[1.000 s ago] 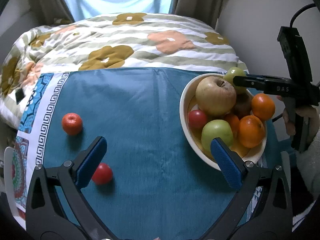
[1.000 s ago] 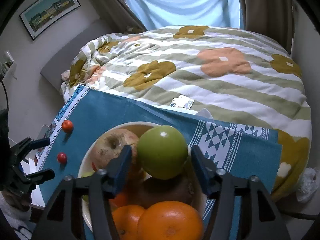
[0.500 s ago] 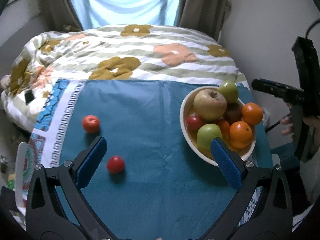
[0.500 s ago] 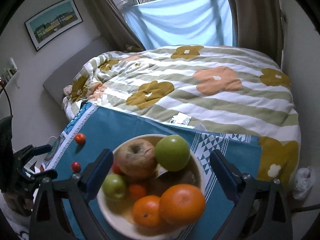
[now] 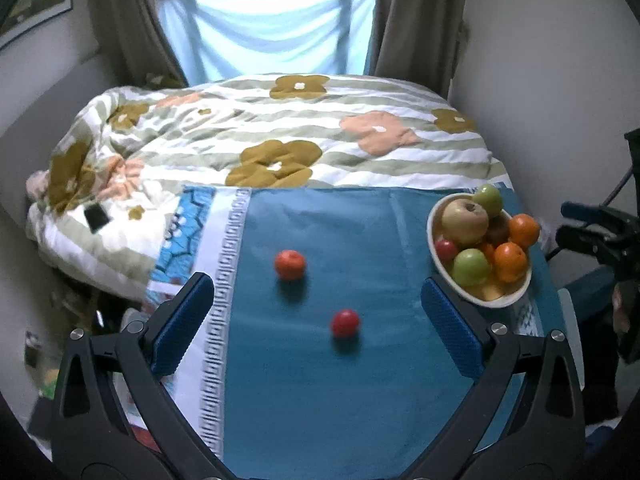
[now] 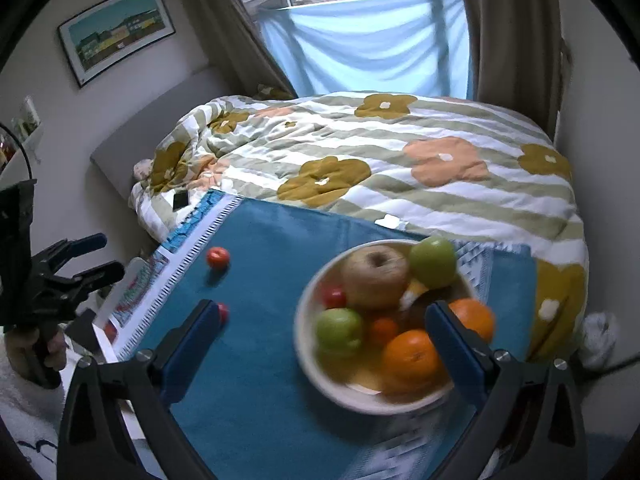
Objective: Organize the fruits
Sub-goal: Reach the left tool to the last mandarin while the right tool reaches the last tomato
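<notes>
Full fruit bowl on a teal tablecloth.
Left gripper and right gripper both spread, empty; two red fruits lie left of bowl.

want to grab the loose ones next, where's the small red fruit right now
The small red fruit lies loose on the teal cloth, centre of the left wrist view, nearer the camera than the orange-red fruit and left of the fruit bowl.

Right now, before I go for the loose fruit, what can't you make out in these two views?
- Small red fruit: half hidden behind the right tongs finger in the right wrist view.
- Dark fruit in the bowl: buried under others, kind unclear in both views.
- Bowl's near rim: smeared by motion blur, right wrist view.
- Right tongs: cut off by the edge of the left wrist view.
</notes>
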A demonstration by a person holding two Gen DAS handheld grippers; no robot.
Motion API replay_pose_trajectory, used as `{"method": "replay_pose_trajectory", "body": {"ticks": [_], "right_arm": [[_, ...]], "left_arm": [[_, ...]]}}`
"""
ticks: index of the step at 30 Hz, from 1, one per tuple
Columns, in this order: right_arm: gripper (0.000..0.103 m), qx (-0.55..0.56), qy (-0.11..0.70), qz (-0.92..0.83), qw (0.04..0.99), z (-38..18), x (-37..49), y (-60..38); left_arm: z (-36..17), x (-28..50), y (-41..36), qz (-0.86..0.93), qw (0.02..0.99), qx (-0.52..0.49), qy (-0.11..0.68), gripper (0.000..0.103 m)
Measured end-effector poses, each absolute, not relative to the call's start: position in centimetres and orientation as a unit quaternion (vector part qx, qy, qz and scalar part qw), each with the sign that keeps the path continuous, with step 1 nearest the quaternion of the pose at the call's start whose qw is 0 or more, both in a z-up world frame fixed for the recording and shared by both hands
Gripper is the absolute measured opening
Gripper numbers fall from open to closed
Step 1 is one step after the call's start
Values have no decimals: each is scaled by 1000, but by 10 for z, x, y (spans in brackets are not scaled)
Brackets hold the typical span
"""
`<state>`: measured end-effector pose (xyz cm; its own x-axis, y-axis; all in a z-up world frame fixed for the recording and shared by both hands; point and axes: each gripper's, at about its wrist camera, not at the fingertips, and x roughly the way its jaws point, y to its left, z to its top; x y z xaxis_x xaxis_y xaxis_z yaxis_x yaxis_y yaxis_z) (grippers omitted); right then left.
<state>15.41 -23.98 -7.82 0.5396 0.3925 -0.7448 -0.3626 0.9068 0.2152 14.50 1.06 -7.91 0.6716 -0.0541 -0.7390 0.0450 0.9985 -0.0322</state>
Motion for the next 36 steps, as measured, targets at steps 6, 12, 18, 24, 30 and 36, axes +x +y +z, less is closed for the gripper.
{"method": "replay_pose_trajectory", "body": {"ticks": [6, 12, 18, 24, 30, 36], "right_arm": [[102, 74, 442, 178, 876, -83, 140, -191], [102, 80, 459, 138, 874, -99, 132, -138], [102, 113, 480, 89, 865, -131, 132, -105], [102, 133, 488, 39, 862, -160, 132, -79], [101, 134, 495, 7, 858, -186, 132, -57], [99, 133, 509, -9, 851, -206, 134, -47]], "left_arm": [[-74, 155, 48, -62, 912, 19, 405, 103], [-90, 175, 78, -113, 898, 44, 423, 103], [-119, 200, 95, -170, 877, 80, 442, 103], [-147, 229, 94, -224, 855, 105, 456, 103], [-173, 251, 81, -269, 833, 130, 465, 103], [-203, 272, 63, -298, 811, 145, 482, 94]]}}
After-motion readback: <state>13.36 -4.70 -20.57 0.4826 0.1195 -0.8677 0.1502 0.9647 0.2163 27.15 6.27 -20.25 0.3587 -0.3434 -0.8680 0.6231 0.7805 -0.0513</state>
